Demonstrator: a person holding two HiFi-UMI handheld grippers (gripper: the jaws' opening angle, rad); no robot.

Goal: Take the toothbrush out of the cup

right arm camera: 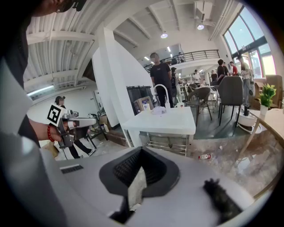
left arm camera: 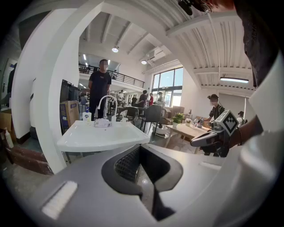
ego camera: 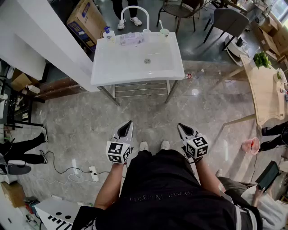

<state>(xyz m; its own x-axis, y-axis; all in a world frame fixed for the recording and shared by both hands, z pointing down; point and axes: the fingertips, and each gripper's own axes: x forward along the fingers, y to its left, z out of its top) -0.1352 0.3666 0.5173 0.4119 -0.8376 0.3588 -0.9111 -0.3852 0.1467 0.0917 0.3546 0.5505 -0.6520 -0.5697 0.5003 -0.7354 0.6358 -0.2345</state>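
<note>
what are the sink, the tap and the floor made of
Sink: glossy white, likely ceramic or moulded resin, going by its smooth sheen. Tap: white arched tube, probably coated metal. Floor: polished grey stone or stone-look tile, mottled and reflective.

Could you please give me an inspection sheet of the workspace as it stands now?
Surface: white sink on a metal stand, with a tap at the back.
Job's things: cup at the sink's back right corner; a thin white toothbrush appears to stand in it.
Clutter: soap bottle back left; packet by the tap.
Grippers: left gripper and right gripper both shut, holding nothing, held low and well short of the sink.
Cables: cable with power strip on the floor at left.
Surroundings: small bottle on the floor, wooden table at right, people nearby.
</note>
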